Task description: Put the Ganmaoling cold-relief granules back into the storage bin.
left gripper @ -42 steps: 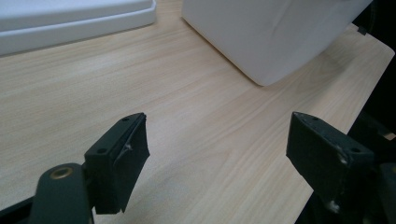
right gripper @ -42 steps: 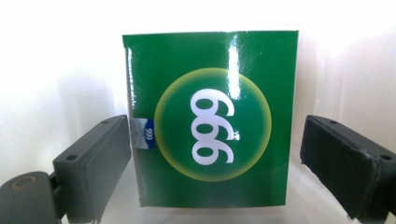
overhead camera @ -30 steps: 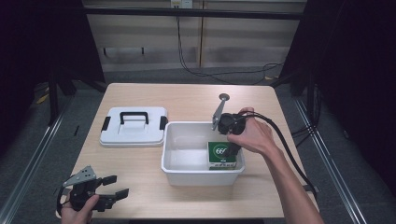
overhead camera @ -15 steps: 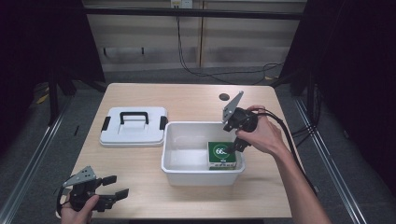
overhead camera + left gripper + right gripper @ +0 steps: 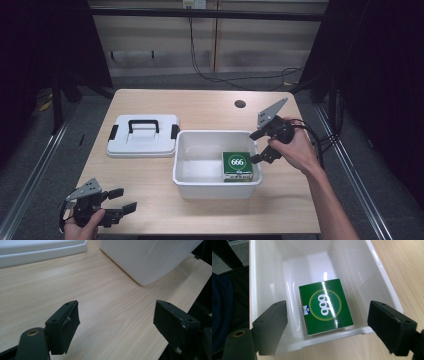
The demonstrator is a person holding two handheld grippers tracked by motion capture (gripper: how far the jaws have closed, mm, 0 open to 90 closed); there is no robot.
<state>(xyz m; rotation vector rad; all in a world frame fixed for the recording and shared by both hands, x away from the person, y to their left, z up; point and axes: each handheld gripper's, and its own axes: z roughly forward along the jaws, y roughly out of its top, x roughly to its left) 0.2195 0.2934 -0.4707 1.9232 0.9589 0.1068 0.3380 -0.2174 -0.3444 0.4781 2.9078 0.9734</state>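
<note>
High view, box: the flat green cardboard box with a white "666" roundel [image 5: 237,165] lies face up on the floor of the open white plastic bin [image 5: 200,177], in its right near corner, touching or almost touching the right wall.
High view, right gripper: your right gripper [image 5: 258,146] hangs over the bin's right rim, jaws apart and empty, just right of the box and above it. The box lies to its left and down.
High view, left gripper: your left gripper [image 5: 120,200] rests low at the near left corner of the light wooden table [image 5: 210,105], jaws apart, holding nothing, well apart from the bin. Your right hand is much the nearer to the box.
High view, lid: the white plastic lid with a black handle [image 5: 144,135] lies flat on the table just left of the bin.
Left gripper view, bin: bare table runs between the jaws; one outer corner of the bin [image 5: 150,257] stands ahead and to the right.
Right gripper view, box: the box [image 5: 325,306] sits between and beyond the open jaws, against the nearest wall. It looks only slightly longer than wide, long axis running away from you and a little askew.
Right gripper view, judgement: the jaws look wide enough to span it; the near wall may crowd a grasp.
</note>
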